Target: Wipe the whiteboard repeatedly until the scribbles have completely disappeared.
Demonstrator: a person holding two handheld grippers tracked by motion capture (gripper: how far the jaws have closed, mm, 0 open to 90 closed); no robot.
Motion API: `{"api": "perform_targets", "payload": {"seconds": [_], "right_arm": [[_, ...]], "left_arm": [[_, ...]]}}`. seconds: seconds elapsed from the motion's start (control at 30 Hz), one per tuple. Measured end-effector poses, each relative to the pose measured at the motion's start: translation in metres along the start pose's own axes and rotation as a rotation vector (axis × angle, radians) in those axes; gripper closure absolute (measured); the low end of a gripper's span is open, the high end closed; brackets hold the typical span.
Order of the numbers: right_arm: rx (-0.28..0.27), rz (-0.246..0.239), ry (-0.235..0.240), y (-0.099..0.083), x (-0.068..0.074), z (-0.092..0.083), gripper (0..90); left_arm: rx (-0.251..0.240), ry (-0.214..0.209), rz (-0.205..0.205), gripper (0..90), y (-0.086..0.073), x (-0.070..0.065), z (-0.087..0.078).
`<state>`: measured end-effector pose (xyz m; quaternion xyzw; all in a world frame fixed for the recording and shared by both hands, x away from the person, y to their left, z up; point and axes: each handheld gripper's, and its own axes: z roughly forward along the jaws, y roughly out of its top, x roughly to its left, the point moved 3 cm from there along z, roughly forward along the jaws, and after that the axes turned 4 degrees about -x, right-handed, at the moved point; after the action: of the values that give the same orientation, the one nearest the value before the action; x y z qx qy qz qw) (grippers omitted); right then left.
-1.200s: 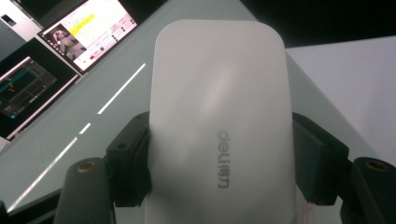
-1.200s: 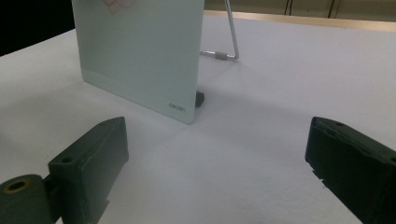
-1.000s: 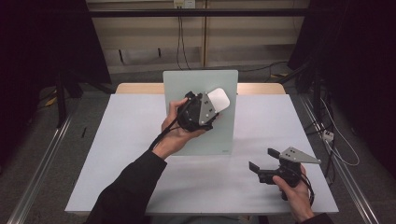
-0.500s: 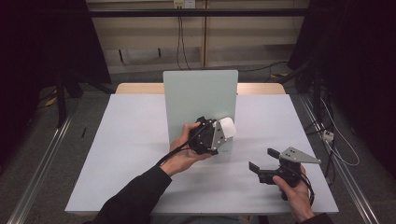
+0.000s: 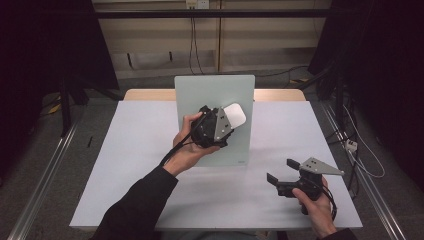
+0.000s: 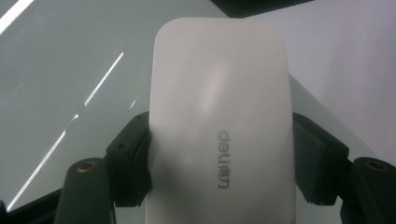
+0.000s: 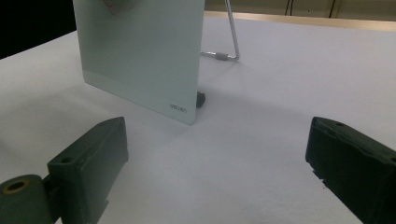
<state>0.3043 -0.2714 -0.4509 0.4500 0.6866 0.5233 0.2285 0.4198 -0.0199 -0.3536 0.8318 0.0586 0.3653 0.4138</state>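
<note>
A pale green board [image 5: 200, 95] stands upright on a wire stand [image 7: 231, 42] at the middle of the white table [image 5: 135, 155]. My left gripper [image 5: 229, 121] is shut on a white rounded eraser [image 5: 235, 114] and holds it against the board's right half, near its upper part. In the left gripper view the eraser [image 6: 219, 121] sits clamped between both black jaws, with the board [image 6: 70, 70] behind it. My right gripper [image 5: 282, 171] rests open near the table's front right, holding nothing. In the right gripper view the right gripper [image 7: 224, 172] faces the board's lower corner [image 7: 140, 51].
The table's wooden far edge [image 5: 150, 94] shows behind the board. Metal rails [image 5: 45, 170] run along the floor on both sides, and cables [image 5: 360, 155] lie on the floor at the right. Bare table surface lies left of the board.
The left gripper slid the eraser down the board's face half a second ago, then back up toward the upper right. The right gripper has stayed still.
</note>
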Motion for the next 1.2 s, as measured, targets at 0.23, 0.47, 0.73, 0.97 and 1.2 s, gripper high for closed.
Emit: {"api": "perform_targets", "payload": {"seconds": [0.23,0.47,0.73,0.97,1.2], "right_arm": [[0.001,-0.004,-0.003,0.0,0.0,0.0,5.6],[0.001,-0.006,-0.003,0.0,0.0,0.0,5.6],[0.0,-0.01,0.0,0.0,0.001,0.0,5.6],[-0.001,-0.007,0.0,0.0,0.001,0.0,5.6],[0.0,-0.003,-0.001,0.0,0.0,0.0,5.6]], "left_arm": [[0.024,-0.053,0.034,31.1,-0.009,-0.025,0.009],[0.069,-0.124,0.072,31.1,-0.024,-0.055,0.016],[0.052,-0.135,0.022,31.1,-0.026,-0.045,0.011],[-0.004,-0.039,-0.037,31.1,-0.008,0.0,-0.004],[-0.023,0.007,-0.046,31.1,-0.007,0.02,-0.013]]}}
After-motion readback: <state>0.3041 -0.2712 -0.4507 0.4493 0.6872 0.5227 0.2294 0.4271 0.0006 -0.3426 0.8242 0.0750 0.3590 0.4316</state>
